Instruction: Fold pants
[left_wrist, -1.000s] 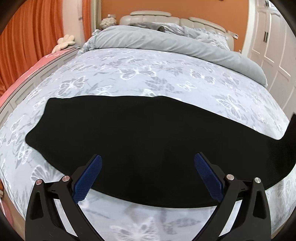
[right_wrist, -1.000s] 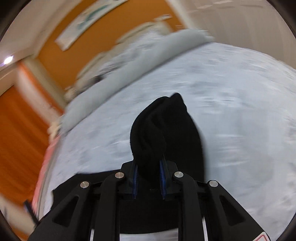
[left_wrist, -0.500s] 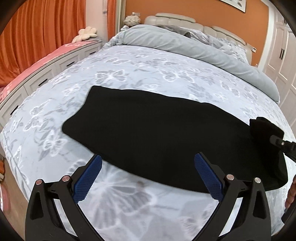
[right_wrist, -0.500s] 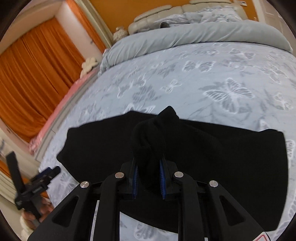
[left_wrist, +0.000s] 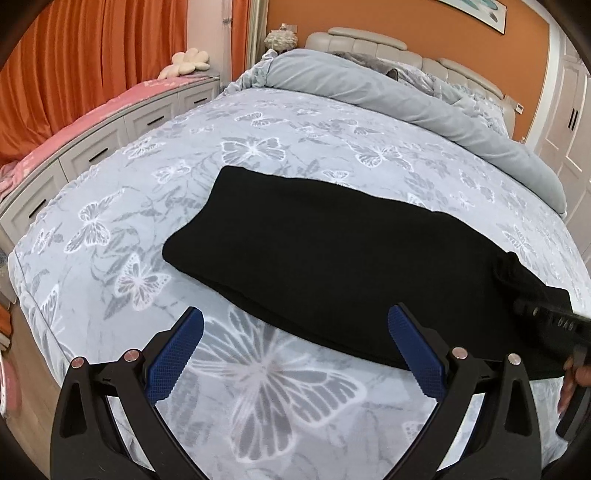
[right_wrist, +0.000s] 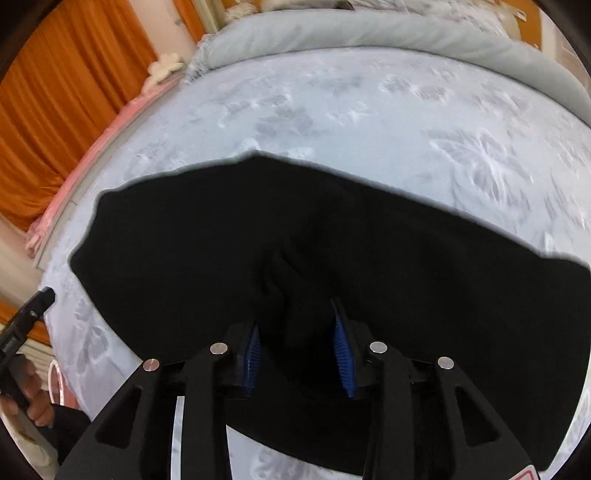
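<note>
Black pants (left_wrist: 332, 266) lie folded across the bed (left_wrist: 258, 147). The right gripper (right_wrist: 295, 343) has just been opening, its fingers parting from the bunched end between them: one fold set down. The left gripper (left_wrist: 295, 350) hangs wide apart, empty, off the pants' near edge. Black-on-black cloth hides the layers.

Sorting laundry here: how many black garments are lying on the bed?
1. The black pants lie across the butterfly bedspread, near its foot. Anything beneath them would be hidden.
</note>
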